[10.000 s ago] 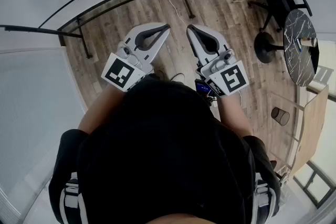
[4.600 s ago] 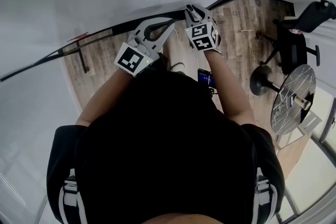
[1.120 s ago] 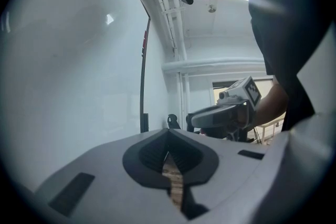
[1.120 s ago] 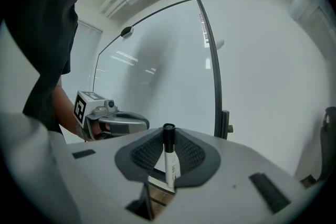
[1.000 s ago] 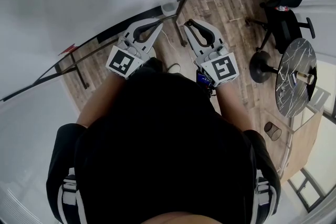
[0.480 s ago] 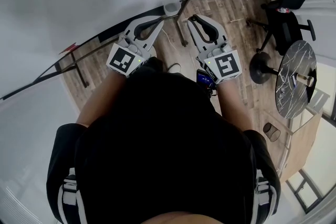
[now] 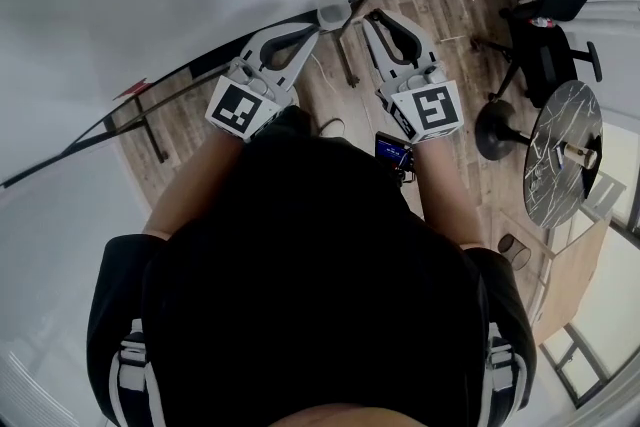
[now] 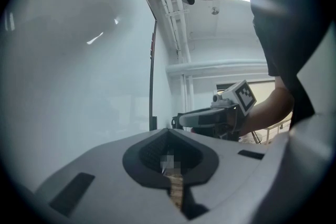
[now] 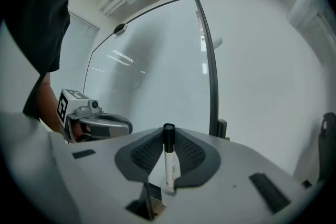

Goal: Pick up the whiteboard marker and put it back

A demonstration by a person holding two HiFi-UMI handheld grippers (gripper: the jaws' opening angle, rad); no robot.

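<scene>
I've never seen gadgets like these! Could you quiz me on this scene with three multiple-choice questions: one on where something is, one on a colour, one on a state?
1. Where is the whiteboard marker?
A. on the floor
B. on the round table
C. between the jaws of the right gripper

2. What colour is the marker's cap?
A. red
B. black
C. green

3. How do the jaws of the left gripper stand?
A. together, nothing held
B. wide apart
C. closed on a marker

Answers:
1 C: the right gripper view shows the marker clamped upright between the pads.
2 B: the cap is black above a white barrel.
3 A: the left gripper view shows the jaw tips meeting with nothing between them.
</scene>
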